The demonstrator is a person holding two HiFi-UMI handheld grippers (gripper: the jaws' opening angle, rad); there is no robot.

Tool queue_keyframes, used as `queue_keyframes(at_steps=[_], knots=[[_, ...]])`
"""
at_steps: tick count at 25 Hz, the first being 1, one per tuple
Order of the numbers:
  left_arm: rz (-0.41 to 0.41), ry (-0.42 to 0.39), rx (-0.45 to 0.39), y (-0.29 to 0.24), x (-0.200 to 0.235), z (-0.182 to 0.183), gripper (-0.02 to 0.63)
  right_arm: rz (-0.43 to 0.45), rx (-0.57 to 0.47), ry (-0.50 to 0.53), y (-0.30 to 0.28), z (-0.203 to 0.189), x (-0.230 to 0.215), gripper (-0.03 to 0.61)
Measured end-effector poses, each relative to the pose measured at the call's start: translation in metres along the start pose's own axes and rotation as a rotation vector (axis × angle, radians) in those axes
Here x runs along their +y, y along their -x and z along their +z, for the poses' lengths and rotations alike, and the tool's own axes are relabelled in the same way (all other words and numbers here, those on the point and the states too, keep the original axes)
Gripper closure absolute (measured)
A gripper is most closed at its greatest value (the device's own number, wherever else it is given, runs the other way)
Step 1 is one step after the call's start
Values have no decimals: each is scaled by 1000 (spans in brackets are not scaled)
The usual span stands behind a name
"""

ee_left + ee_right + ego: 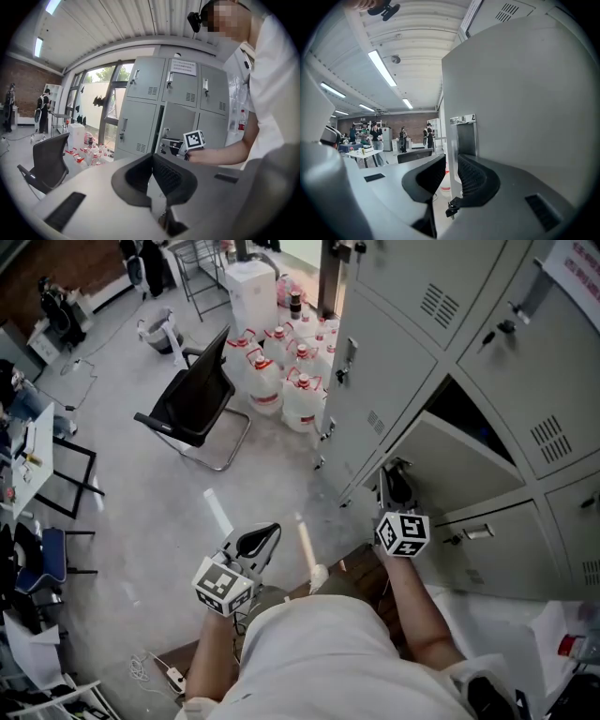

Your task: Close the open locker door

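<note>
Open workroom, concrete floor (141, 521), grey locker bank (394, 343). Locker door (450, 460): found swung open from the bank; judged to be stiff painted sheet steel, light on its hinges and slippery to pinch, so best pressed at the free latch edge (462, 120). Right claw (397, 486) is seen narrowly parted at that edge, no grip evident; left claw (258, 540) is carried closed and empty, well apart.

left gripper (152, 160), fingers (174, 180) together, faces lockers (140, 124).
</note>
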State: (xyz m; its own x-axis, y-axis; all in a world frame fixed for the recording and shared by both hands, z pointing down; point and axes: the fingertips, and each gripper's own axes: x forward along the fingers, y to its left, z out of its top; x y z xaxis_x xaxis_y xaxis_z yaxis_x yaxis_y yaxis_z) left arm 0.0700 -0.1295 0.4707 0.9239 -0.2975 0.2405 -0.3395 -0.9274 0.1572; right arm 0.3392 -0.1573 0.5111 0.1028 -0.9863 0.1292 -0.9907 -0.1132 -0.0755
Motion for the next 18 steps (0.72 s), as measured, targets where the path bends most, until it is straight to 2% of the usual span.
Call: queue_keyframes(at_steps=[4, 9, 18], knots=[[36, 1, -8, -4, 1, 5, 609, -25, -6, 42, -11, 3, -6, 487], [76, 14, -14, -9, 3, 4, 609, -43, -17, 39, -24, 5, -11, 425], [115, 20, -8, -17, 2, 4, 610, -139, -19, 33, -50, 10, -36, 373]])
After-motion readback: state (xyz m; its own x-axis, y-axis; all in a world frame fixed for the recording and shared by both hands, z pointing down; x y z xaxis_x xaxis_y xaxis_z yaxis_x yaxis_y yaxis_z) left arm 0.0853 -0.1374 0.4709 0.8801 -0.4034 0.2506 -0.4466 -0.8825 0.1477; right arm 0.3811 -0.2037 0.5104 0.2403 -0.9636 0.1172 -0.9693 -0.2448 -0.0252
